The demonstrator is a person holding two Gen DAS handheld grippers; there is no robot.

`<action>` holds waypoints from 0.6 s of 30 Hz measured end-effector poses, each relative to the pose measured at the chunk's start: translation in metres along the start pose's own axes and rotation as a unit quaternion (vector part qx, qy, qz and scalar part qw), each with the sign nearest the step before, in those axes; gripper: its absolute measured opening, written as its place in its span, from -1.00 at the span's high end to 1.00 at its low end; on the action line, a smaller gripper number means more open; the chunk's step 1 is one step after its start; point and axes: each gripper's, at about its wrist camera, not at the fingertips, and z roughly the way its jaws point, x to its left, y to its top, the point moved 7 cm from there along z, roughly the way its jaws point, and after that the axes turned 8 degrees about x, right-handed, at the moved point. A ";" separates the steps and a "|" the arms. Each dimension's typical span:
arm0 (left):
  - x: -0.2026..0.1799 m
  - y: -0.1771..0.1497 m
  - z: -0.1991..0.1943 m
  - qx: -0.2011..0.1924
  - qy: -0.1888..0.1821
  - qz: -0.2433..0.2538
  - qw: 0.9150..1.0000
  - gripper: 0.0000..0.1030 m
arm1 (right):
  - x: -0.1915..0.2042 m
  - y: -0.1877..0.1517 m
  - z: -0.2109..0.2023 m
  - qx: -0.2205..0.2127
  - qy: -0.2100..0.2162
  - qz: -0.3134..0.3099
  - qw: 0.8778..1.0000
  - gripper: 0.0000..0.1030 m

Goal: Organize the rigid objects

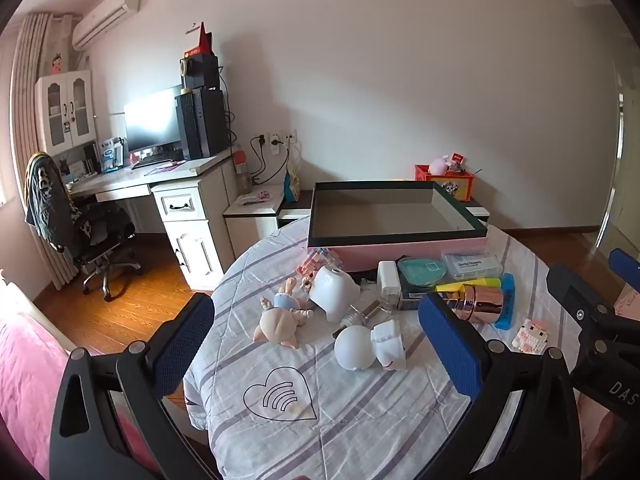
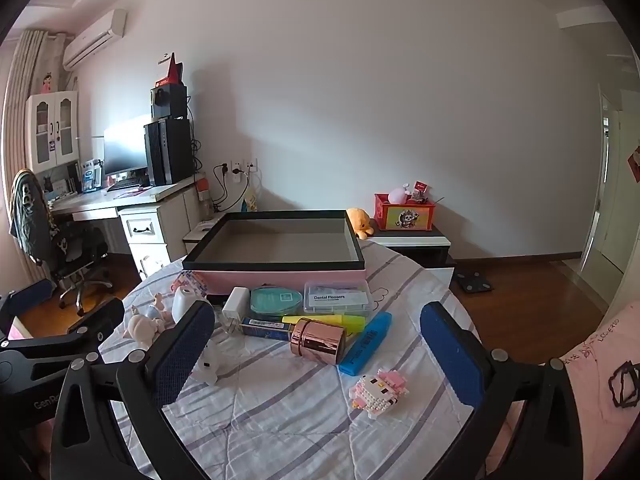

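Note:
A pink box point(image 1: 400, 250) point(image 2: 280, 278) with a dark rim stands open at the far side of the round table. In front of it lie a baby doll point(image 1: 280, 318), a white shell piece point(image 1: 334, 292), a white round-headed figure point(image 1: 368, 346), a rose-gold cylinder point(image 2: 318, 340) point(image 1: 482, 302), a blue marker point(image 2: 366, 344), a yellow highlighter point(image 2: 324, 320), a floss box point(image 2: 338, 300), a teal case point(image 2: 274, 300), a white charger point(image 2: 235, 304) and a pink block cat point(image 2: 378, 390) point(image 1: 530, 334). My left gripper point(image 1: 316, 344) and right gripper point(image 2: 316, 354) hover open above them, holding nothing.
A striped cloth point(image 1: 320, 420) covers the table. A desk point(image 1: 168, 176) with a monitor and an office chair point(image 1: 76, 224) stand at the left. A low cabinet behind the box carries a red toy crate point(image 2: 404, 212). Pink bedding point(image 1: 24, 380) lies at the near left.

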 end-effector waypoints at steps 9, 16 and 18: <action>0.003 0.001 -0.004 0.003 -0.012 -0.008 1.000 -1.00 | 0.004 0.000 -0.003 0.003 -0.002 -0.004 1.000 -1.00; 0.004 0.001 -0.001 -0.001 -0.013 -0.016 1.000 -1.00 | 0.005 0.000 -0.005 -0.004 0.002 -0.004 1.000 -1.00; 0.004 0.003 -0.004 0.001 -0.017 -0.013 1.000 -1.00 | 0.004 0.001 -0.007 -0.008 0.004 -0.003 1.000 -1.00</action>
